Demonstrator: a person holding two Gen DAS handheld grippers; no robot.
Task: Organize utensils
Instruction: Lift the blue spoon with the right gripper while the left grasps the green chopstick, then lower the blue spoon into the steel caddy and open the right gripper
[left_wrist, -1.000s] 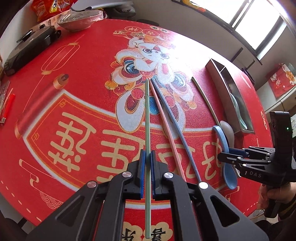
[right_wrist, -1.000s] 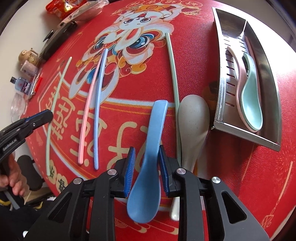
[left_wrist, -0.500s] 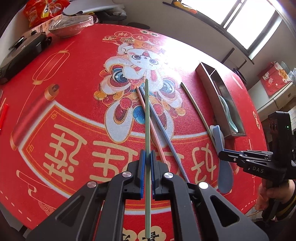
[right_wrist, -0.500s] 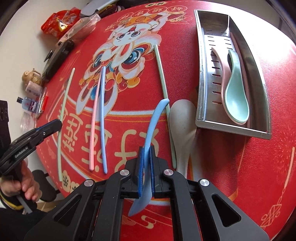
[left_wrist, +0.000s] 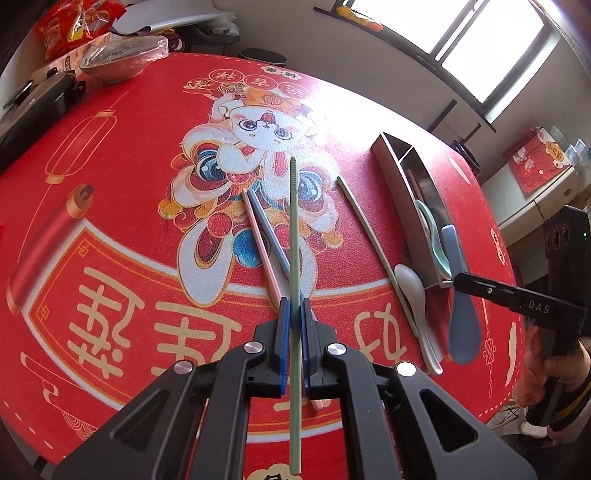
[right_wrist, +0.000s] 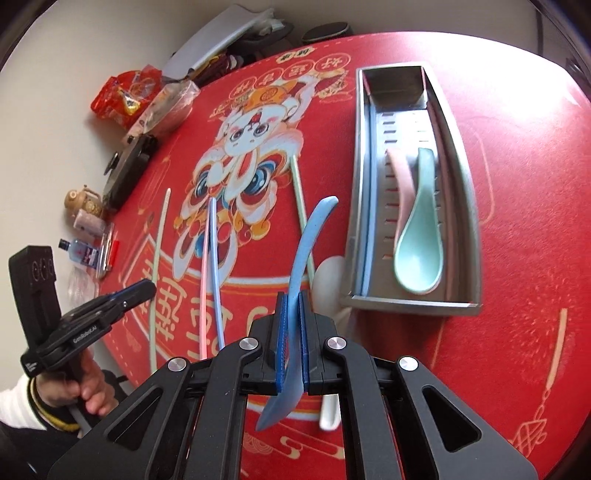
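Two hand-held tongs are working over a round worktop (left_wrist: 122, 177) covered in a red printed cloth. The left tongs (left_wrist: 293, 332) are clamping a green chopstick (left_wrist: 293, 236) near its rear third, so the long front end is projecting forward, clear of the cloth, where it can be aimed. The right tongs (right_wrist: 293, 325) are pinching a blue spoon (right_wrist: 303, 251) edge-on across its neck, the bowl hanging behind the pads and the handle curving forward; this narrow edge grip is probably suiting the flat pads better than the broad bowl would.

The metal utensil tray (right_wrist: 474, 236) is sitting at the right side of the worktop, just beyond the blue spoon's handle. It is already holding a mint spoon (right_wrist: 417, 254) lying over a pink spoon (right_wrist: 399, 173) in its slotted compartment, suggesting that spoons are being grouped there.

Still lying on the cloth are a pink chopstick (right_wrist: 204, 280) and a blue chopstick (right_wrist: 216, 273) side by side, a second green chopstick (right_wrist: 301, 206), and a white spoon (left_wrist: 412, 284) touching it near the tray's near end.

Judged from this layout, the sorting is partly done, with both held pieces awaiting placement.
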